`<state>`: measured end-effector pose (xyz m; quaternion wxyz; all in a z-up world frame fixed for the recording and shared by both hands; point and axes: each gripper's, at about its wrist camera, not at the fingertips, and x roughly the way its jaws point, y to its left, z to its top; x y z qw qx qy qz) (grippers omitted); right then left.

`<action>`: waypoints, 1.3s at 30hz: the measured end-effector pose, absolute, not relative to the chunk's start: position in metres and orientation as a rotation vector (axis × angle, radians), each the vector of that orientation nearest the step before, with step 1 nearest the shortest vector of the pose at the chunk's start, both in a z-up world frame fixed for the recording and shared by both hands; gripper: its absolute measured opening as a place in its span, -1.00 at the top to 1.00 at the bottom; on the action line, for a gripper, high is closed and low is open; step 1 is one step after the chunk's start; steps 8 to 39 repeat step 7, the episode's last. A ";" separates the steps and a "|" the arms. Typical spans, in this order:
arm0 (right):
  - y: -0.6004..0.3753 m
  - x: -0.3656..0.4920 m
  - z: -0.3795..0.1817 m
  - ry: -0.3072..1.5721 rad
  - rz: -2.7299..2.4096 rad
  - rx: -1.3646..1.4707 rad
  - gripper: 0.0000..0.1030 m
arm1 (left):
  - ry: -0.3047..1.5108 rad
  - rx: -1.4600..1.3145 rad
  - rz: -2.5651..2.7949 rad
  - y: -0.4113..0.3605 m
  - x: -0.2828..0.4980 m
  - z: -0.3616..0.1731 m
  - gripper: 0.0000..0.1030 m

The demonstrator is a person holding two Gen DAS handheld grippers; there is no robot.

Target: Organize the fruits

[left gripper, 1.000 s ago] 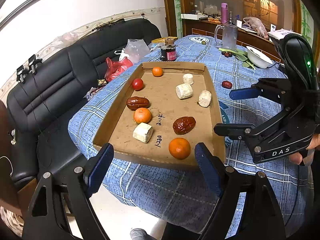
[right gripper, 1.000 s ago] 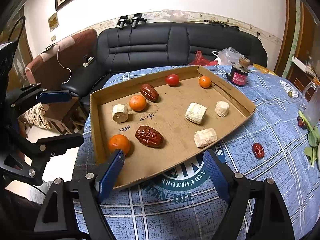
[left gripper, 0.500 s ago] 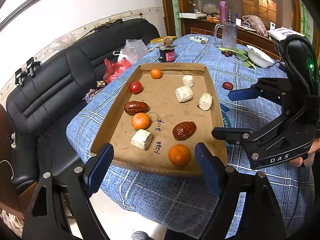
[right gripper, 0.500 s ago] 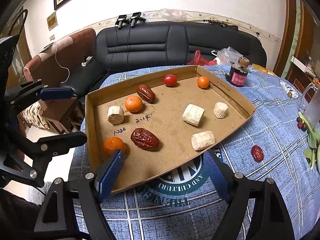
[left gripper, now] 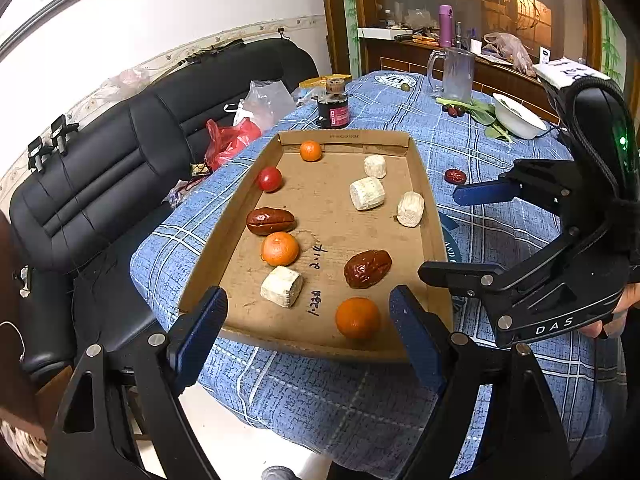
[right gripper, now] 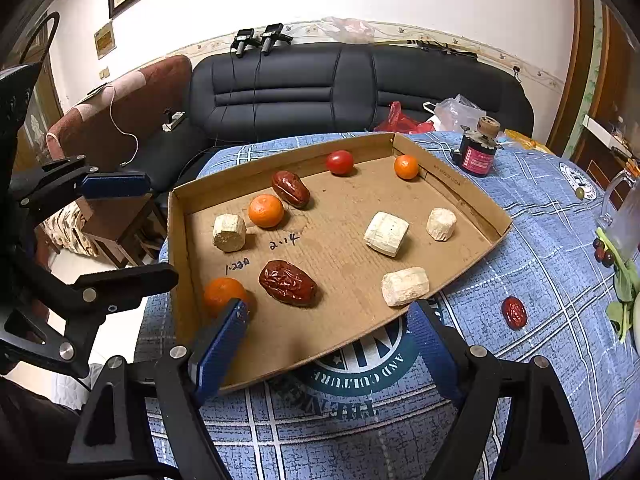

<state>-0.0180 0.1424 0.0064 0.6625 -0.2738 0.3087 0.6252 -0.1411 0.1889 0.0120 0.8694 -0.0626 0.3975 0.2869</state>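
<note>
A shallow cardboard tray (left gripper: 224, 240) (right gripper: 176, 248) lies on the blue checked tablecloth. In it are three oranges (left gripper: 357, 317) (right gripper: 265, 211), two wrinkled red dates (left gripper: 367, 268) (right gripper: 288, 282), a cherry tomato (left gripper: 269, 179) (right gripper: 339, 162) and several white chunks (left gripper: 281, 286) (right gripper: 405, 286). Another red date (left gripper: 455, 176) (right gripper: 514, 312) lies on the cloth outside the tray. My left gripper (left gripper: 308, 304) (right gripper: 140, 230) hovers open at the tray's near end. My right gripper (right gripper: 328, 314) (left gripper: 460, 234) hovers open at its long side. Neither holds anything.
A black jar with a pink label (left gripper: 333, 110) (right gripper: 478, 152) stands beyond the tray. A glass jug (left gripper: 454, 72), a white bowl (left gripper: 518, 116), greens and small dark fruits sit at the table's far side. A black sofa (right gripper: 340, 88) with plastic bags flanks the table.
The left gripper has drifted slightly, so the tray sits a little lower in its view. The right gripper has kept still. Both stay open and no fruit has moved.
</note>
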 end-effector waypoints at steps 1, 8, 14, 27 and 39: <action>0.143 -0.018 0.006 0.698 1.414 -0.620 -0.62 | 0.831 -0.128 0.601 0.189 -0.141 0.012 -0.62; 0.142 -0.020 0.007 0.693 1.412 -0.624 -0.63 | 0.827 -0.124 0.608 0.190 -0.141 0.013 -0.62; 0.142 -0.020 0.007 0.693 1.412 -0.624 -0.63 | 0.827 -0.124 0.608 0.190 -0.141 0.013 -0.62; 0.142 -0.020 0.007 0.693 1.412 -0.624 -0.63 | 0.827 -0.124 0.608 0.190 -0.141 0.013 -0.62; 0.142 -0.020 0.007 0.693 1.412 -0.624 -0.63 | 0.827 -0.124 0.608 0.190 -0.141 0.013 -0.62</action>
